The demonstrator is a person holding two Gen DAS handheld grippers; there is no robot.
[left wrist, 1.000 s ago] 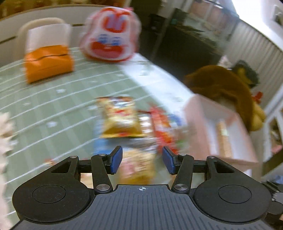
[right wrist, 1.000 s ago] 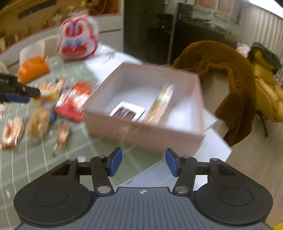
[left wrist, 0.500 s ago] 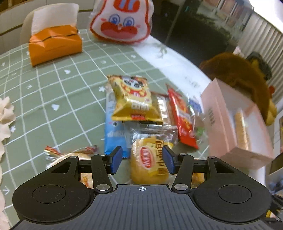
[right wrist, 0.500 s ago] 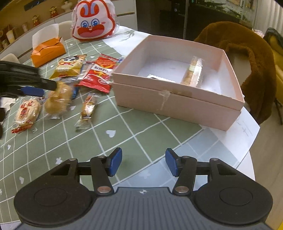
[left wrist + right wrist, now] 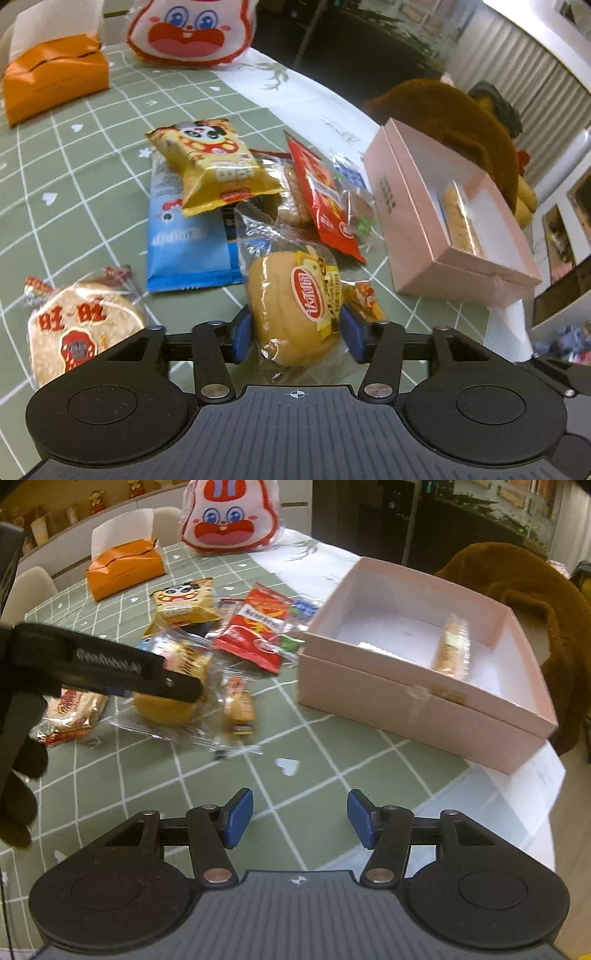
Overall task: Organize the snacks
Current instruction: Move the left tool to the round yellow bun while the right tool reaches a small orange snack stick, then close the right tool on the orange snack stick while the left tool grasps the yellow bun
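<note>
A: So, which way does the round yellow bun in its clear plastic wrapper [image 5: 295, 310] lie from the left gripper [image 5: 297, 334]?

B: Right between its jaws. The blue pads [image 5: 242, 334] stand one on each flank of the bun, and the jaws are closing on it. From the left wrist view the pads look to be at the wrapper, though I can't say they press the bread yet. The bun lies on the green checked desk [image 5: 74, 173], at the near edge of the snack pile.

A: And its long axis?

B: It runs away from the gripper, roughly along the fingers, so the jaws cross the narrow width. That suits the grip, I'd judge.

A: Where does it have to go?

B: Probably the open pink cardboard box [image 5: 417, 225], which sits to the bun's right, past a small orange-wrapped sweet [image 5: 367, 299] that lies just beside the right pad. One long biscuit bar in a clear wrapper [image 5: 460, 221] is already in the box.

A: Is the right gripper [image 5: 297, 819] any nearer?

B: No. Its jaws are parted, opening slightly, with nothing between them, over bare desk. In its view the bun [image 5: 166, 705] lies well off to the left, under the left gripper, while the box [image 5: 406, 698] is up to the right. The left hand is plainly the one placed for this pick.
</note>
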